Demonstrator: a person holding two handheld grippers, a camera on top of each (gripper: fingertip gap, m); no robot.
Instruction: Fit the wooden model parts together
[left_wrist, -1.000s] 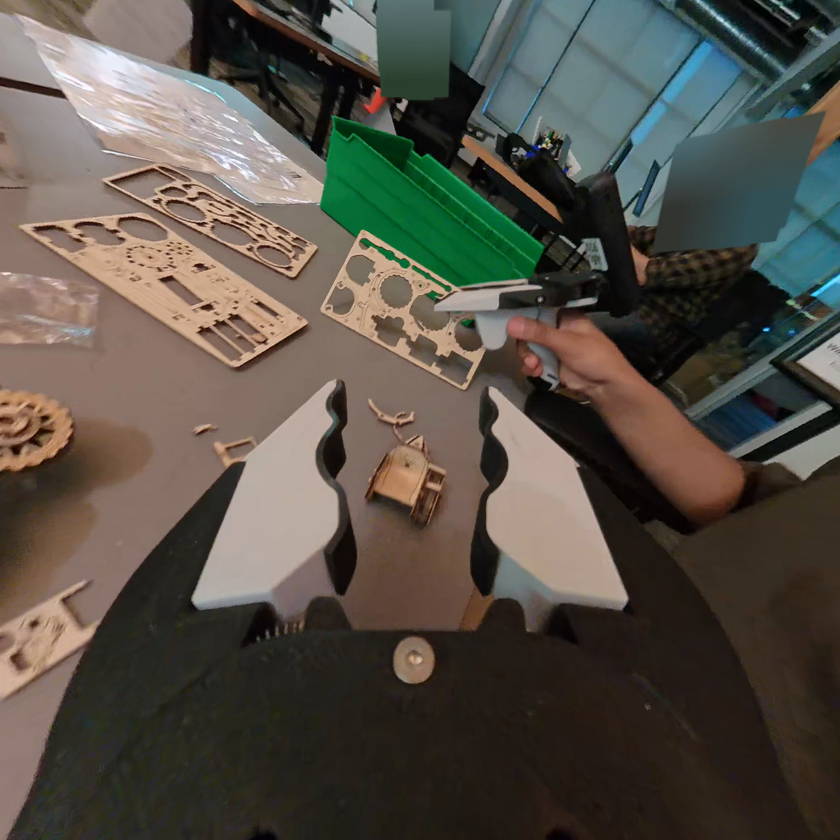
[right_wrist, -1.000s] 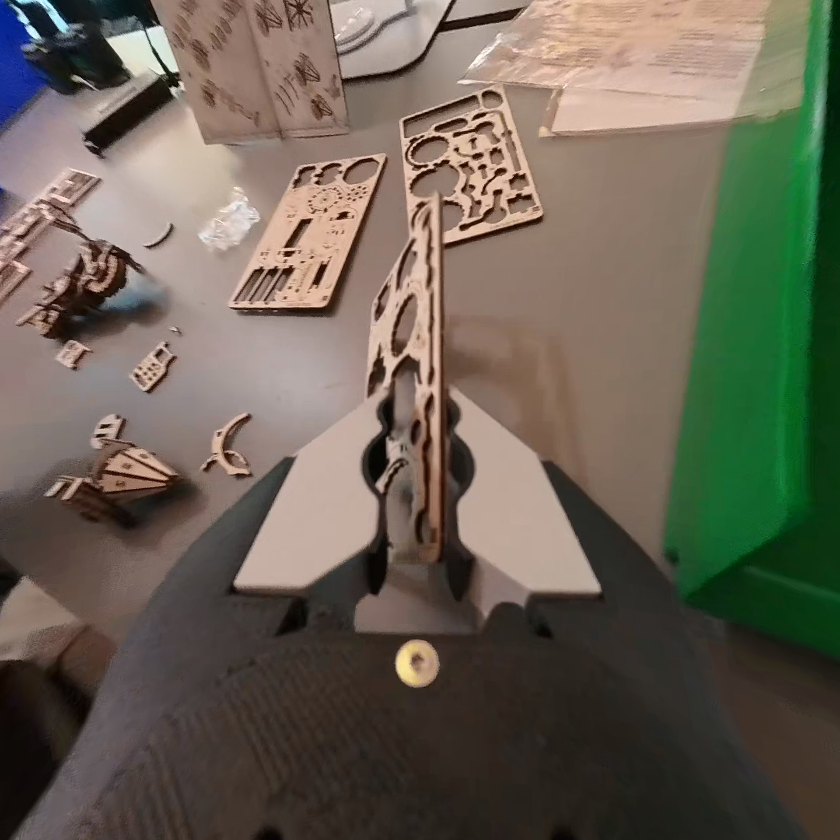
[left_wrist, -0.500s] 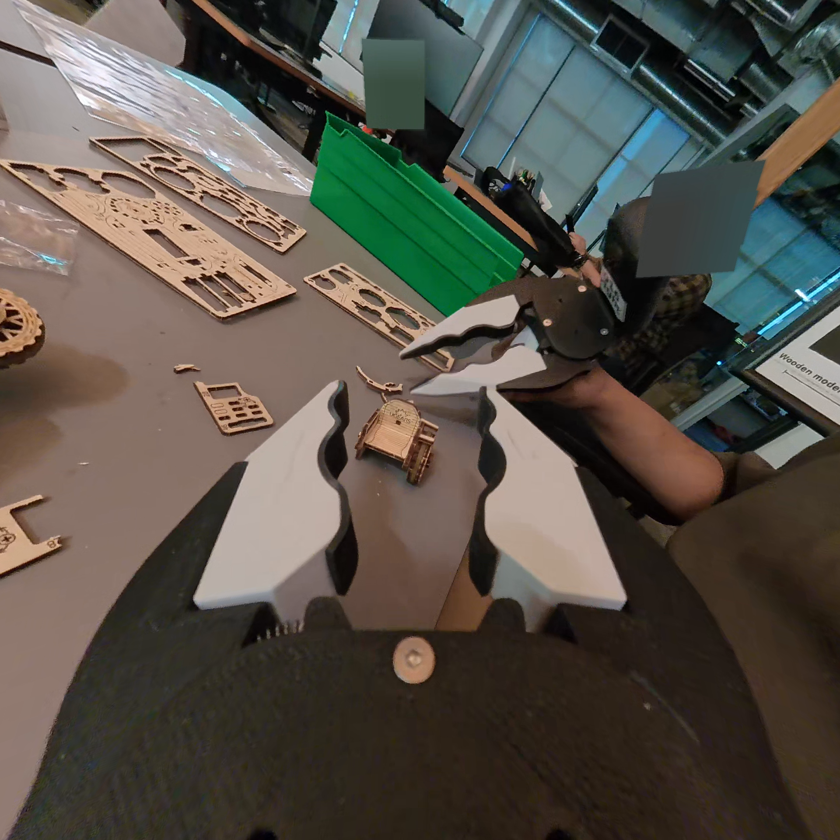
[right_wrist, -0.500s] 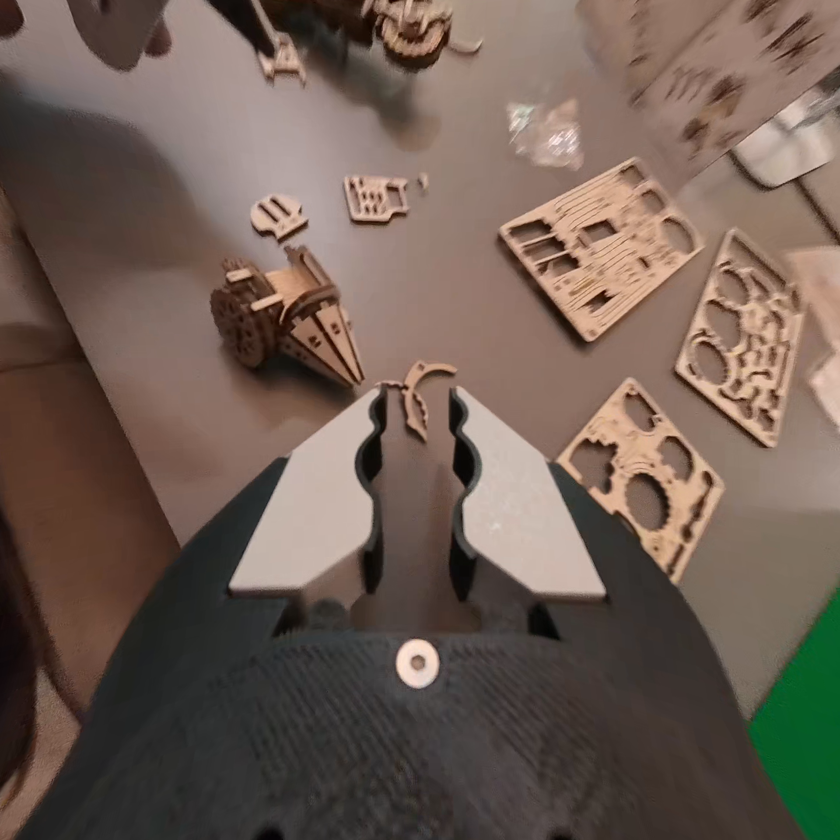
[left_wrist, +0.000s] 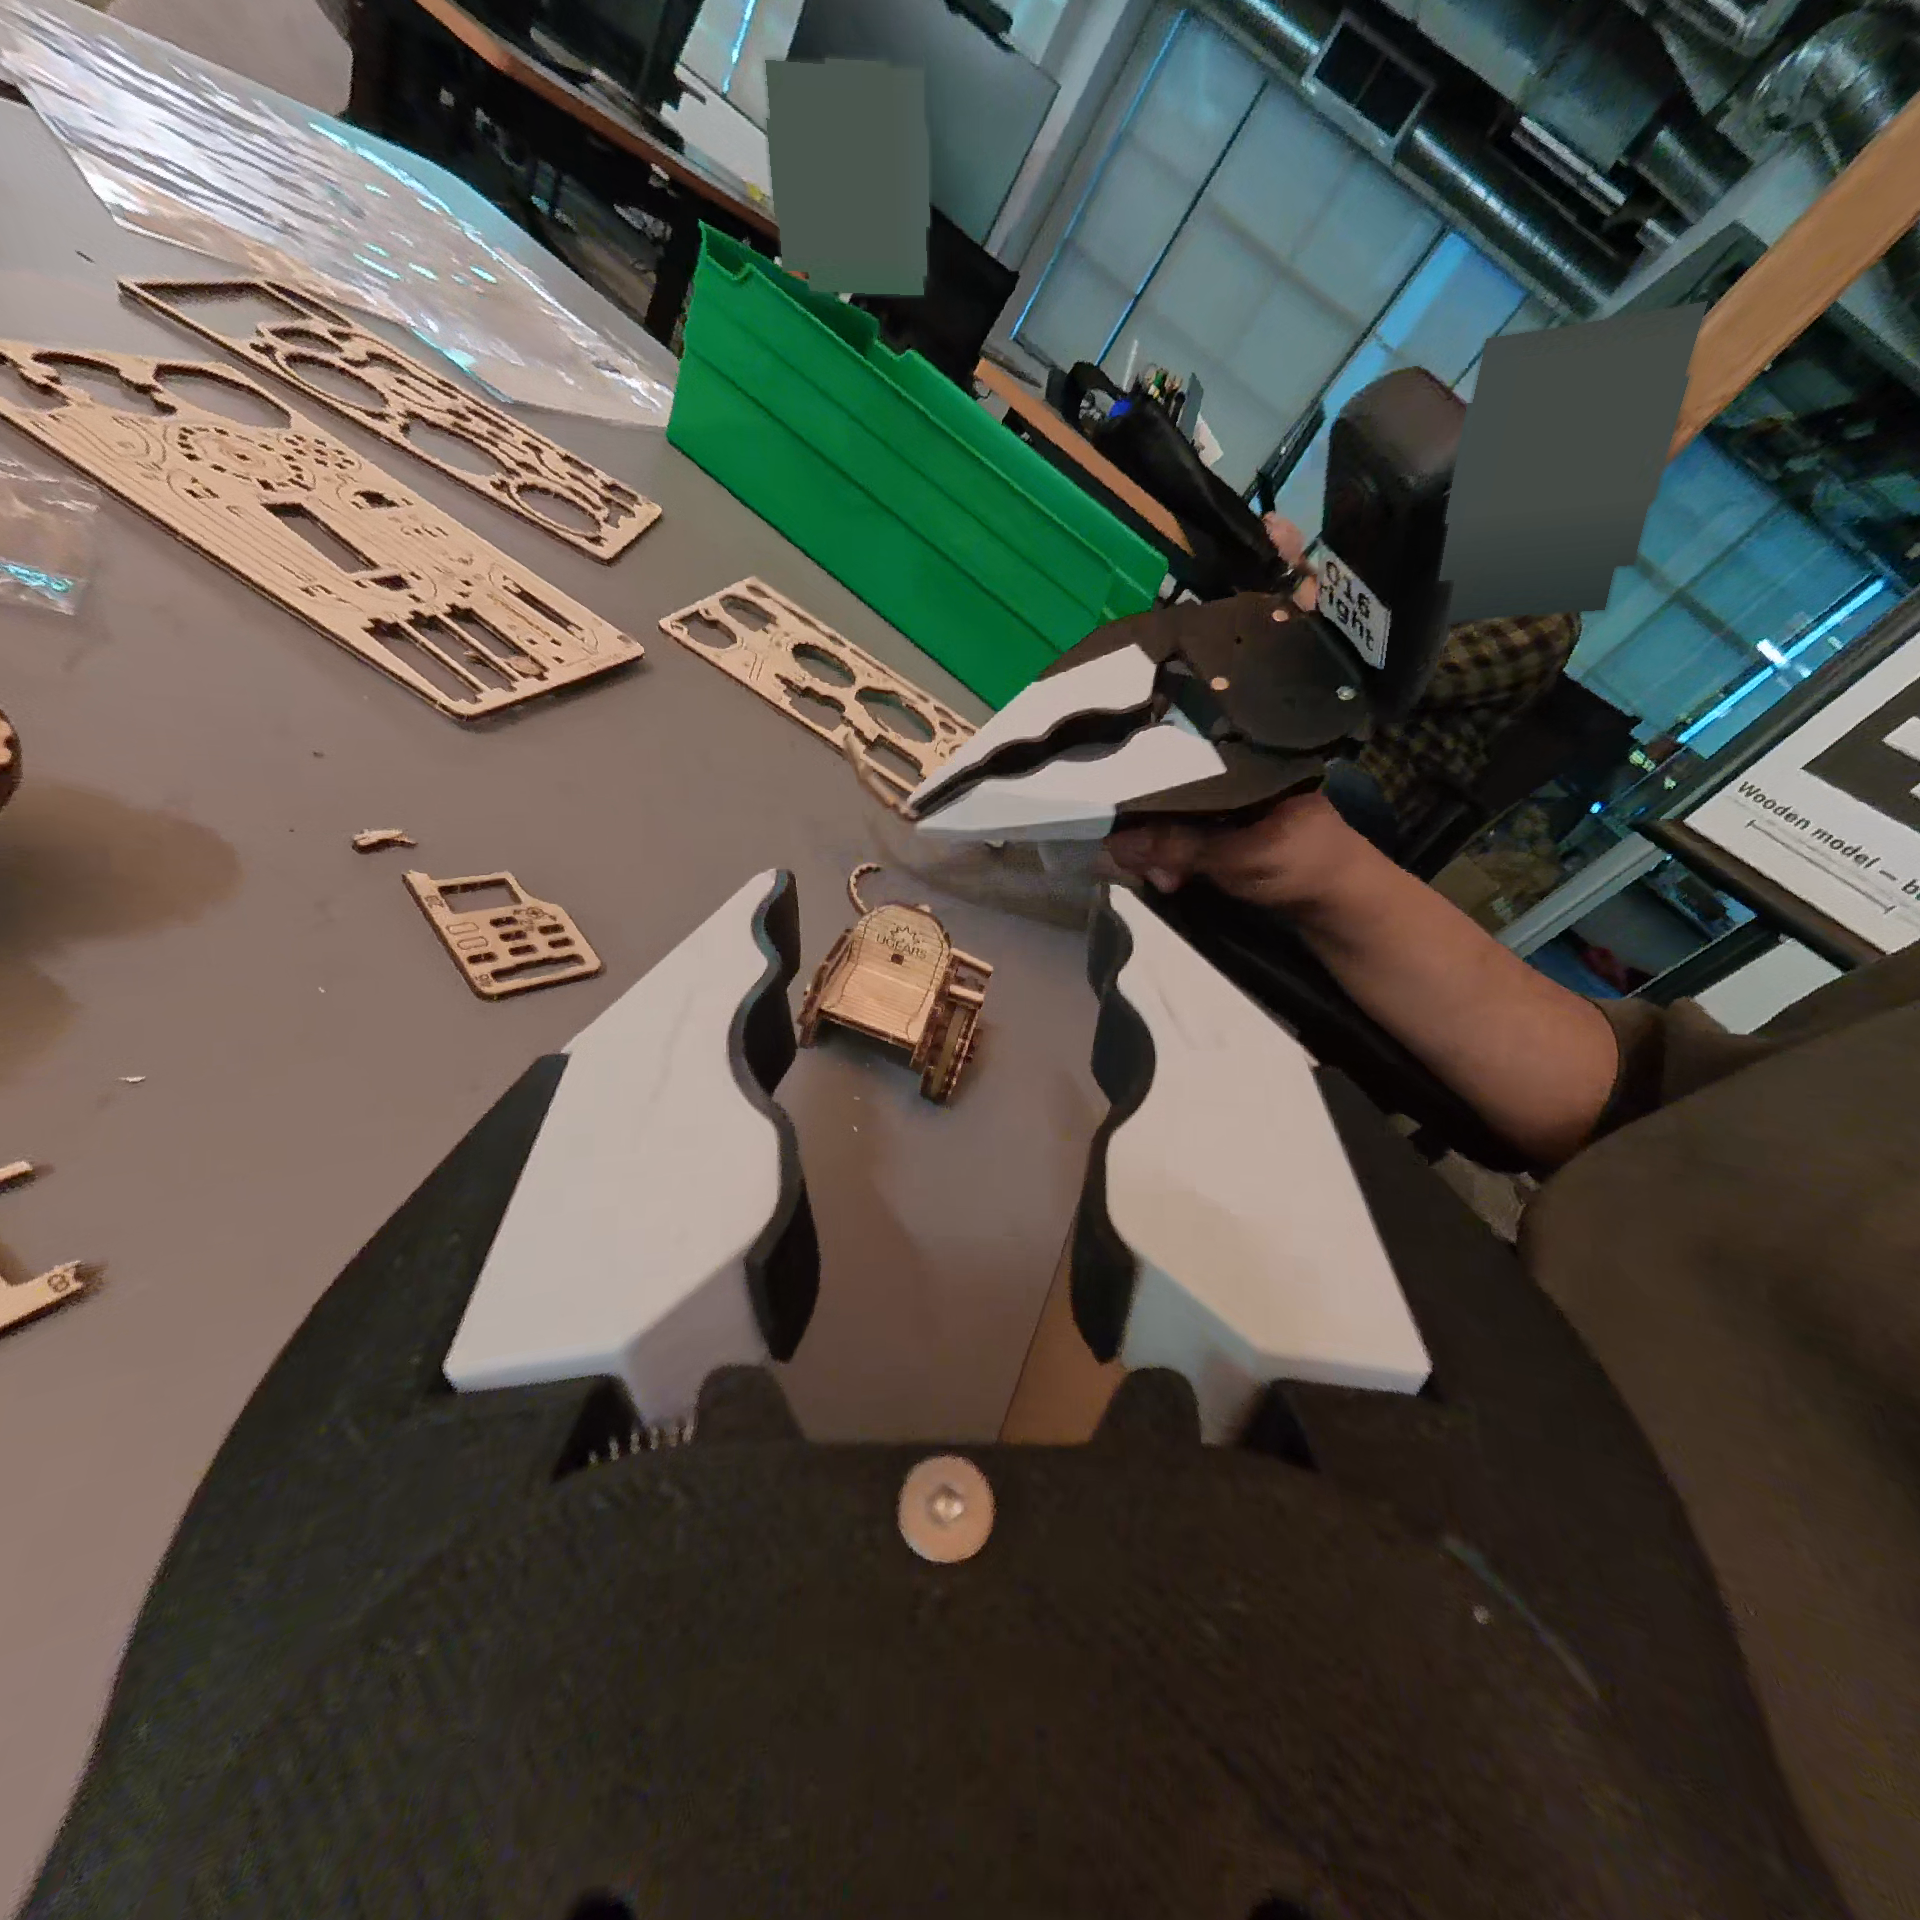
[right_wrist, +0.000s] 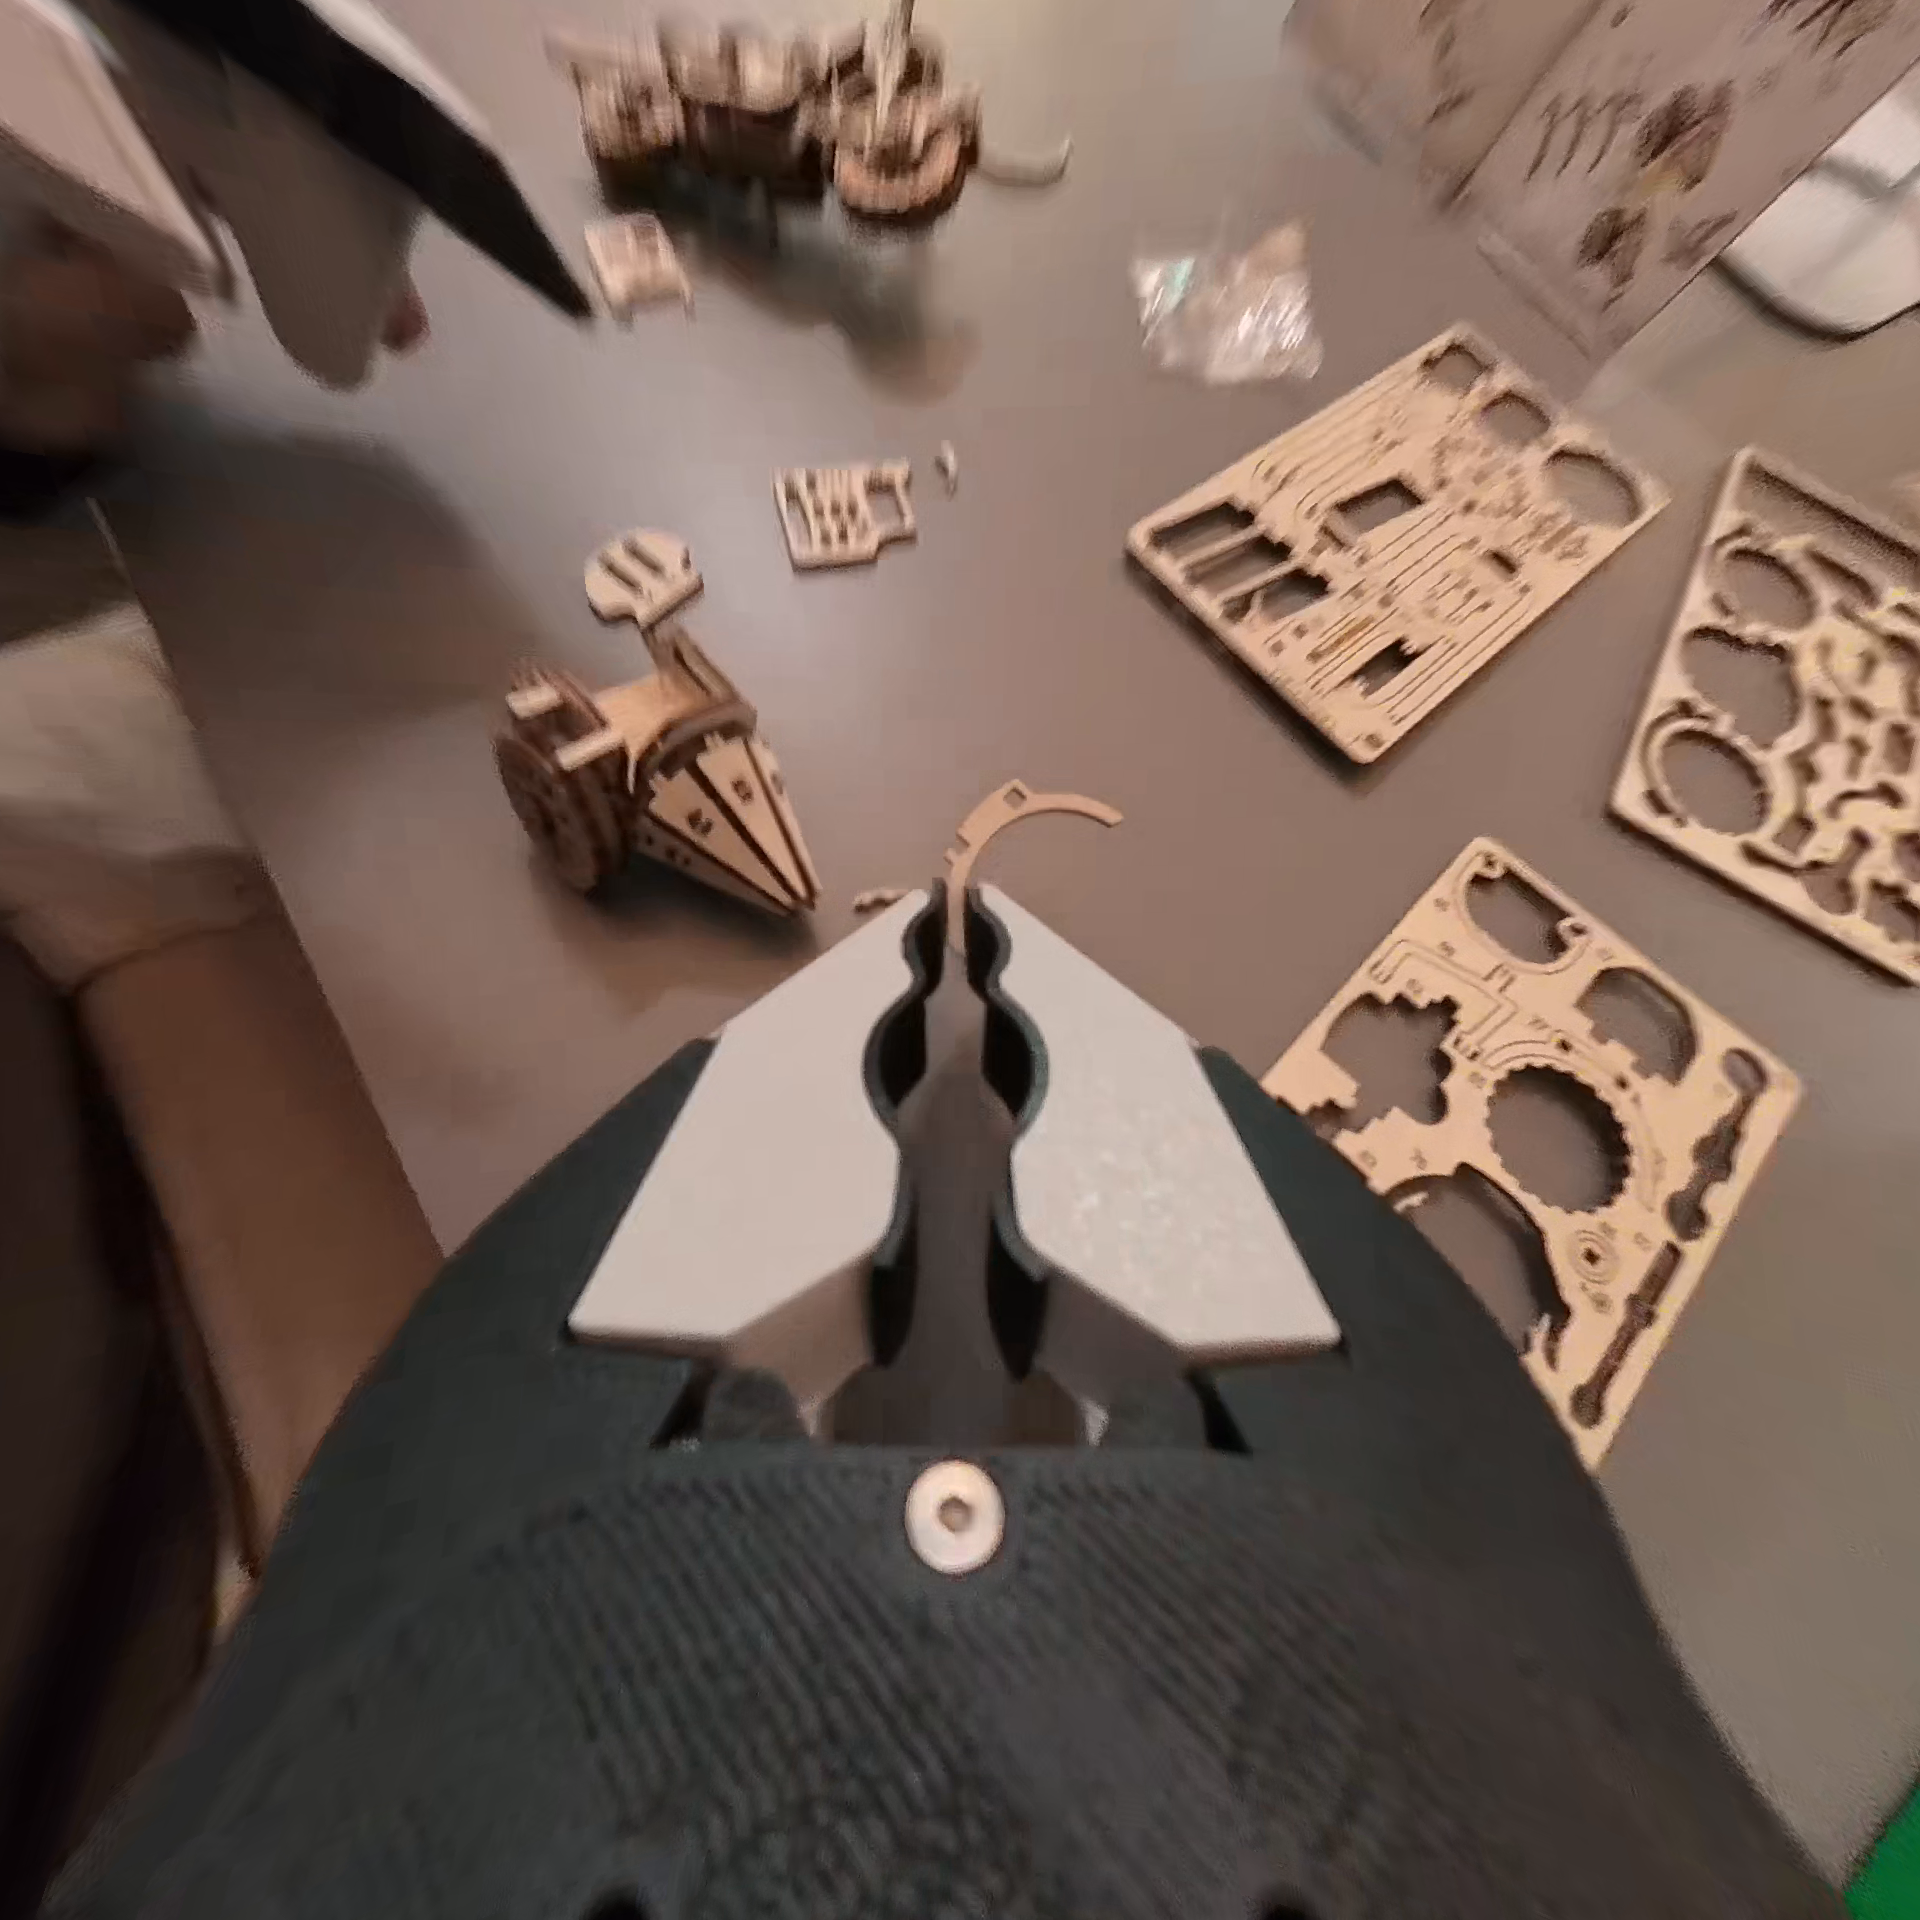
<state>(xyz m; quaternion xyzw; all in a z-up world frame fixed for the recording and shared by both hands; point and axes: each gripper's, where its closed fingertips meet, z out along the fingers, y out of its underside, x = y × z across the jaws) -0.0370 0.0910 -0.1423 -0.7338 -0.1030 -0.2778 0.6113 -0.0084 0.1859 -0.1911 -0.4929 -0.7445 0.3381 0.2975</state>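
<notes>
A small part-built wooden model (left_wrist: 899, 987) stands on the grey table (left_wrist: 260, 1039), just ahead of my left gripper (left_wrist: 940, 914) and between its fingertips. The left gripper is open and empty. My right gripper (right_wrist: 951, 904) is shut on a thin curved wooden piece (right_wrist: 1029, 821), which it holds by one end, just right of the same model (right_wrist: 655, 790). In the left wrist view the right gripper (left_wrist: 920, 816) hovers a little above the table behind the model.
Three punched-out wooden sheets (right_wrist: 1527, 1132) (right_wrist: 1392, 540) (right_wrist: 1787, 717) lie to the right. A small flat slotted part (left_wrist: 504, 935) lies left of the model. A green bin (left_wrist: 904, 468) stands at the back, and a larger blurred wooden model (right_wrist: 769, 114) stands farther off.
My right gripper let go of the wooden sheet, swung over to the curved piece and shut on it. My left gripper moved closer to the small model and stayed open.
</notes>
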